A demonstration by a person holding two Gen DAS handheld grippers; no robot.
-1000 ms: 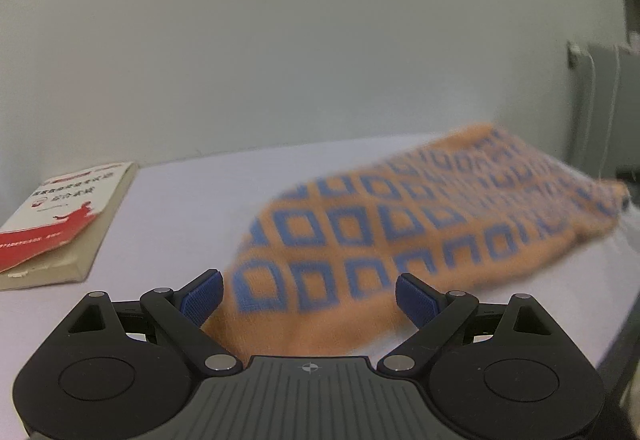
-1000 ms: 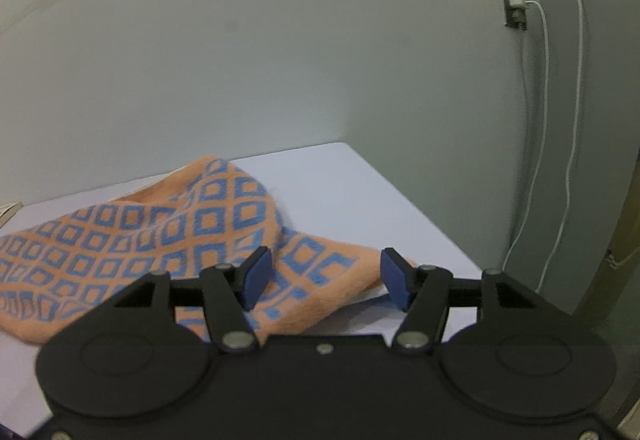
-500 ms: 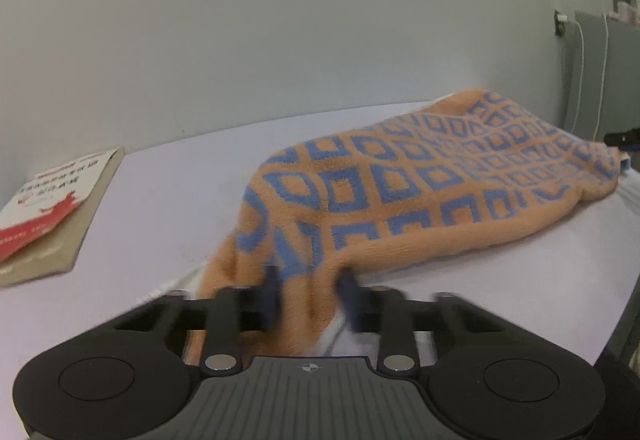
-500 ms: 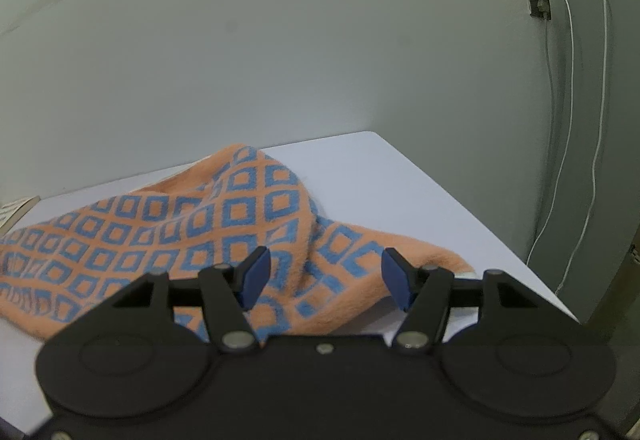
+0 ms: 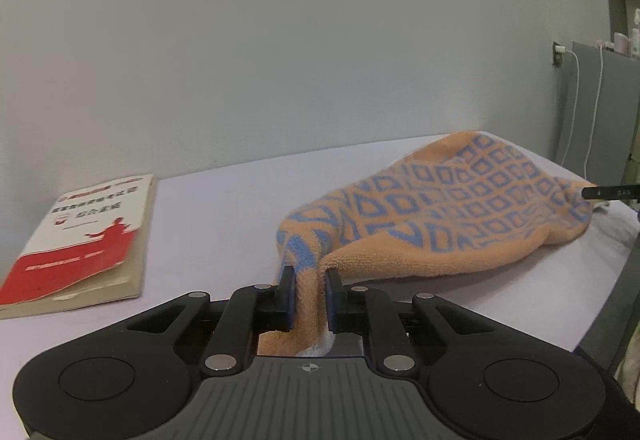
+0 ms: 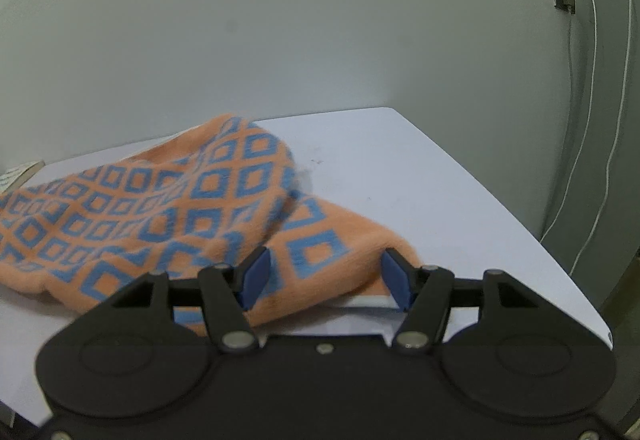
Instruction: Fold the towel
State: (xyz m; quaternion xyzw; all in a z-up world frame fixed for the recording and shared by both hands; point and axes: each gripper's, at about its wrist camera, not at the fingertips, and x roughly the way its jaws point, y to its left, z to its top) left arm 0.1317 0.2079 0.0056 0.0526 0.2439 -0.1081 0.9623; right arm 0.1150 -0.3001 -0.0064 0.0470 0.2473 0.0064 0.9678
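book (image 5: 80,236): left edge of the left wrist view, lying flat on the counter (image 5: 224,208), well apart from the towel. Not part of the job.
left claw (image 5: 307,294): bottom centre of the left wrist view, closed on a bunched corner of the towel (image 5: 452,212); cloth runs between the pads and out behind them.
towel, left view: spreads from the pinch toward centre right of the frame, humped, with its thick edge resting on the counter.
towel, right view (image 6: 160,208): fills the left and centre of the frame, crumpled, one flap lying between the right claw's fingers.
right claw (image 6: 324,278): bottom centre of the right wrist view, spread wide, fingers either side of the near flap, not clamped on anything.
wall cable (image 6: 592,112): right edge of the right view, off the counter, no interference.
handling: soft terry, light, limp. It will sag and bunch and holds no shape. The pile looks grippy, so slip risk is low.
where to grab: judgement — take the near corner or hem on the right side to match the left pinch, a thin bite of one layer, not the mid-flap.
risk: catching two layers gives a skewed fold.
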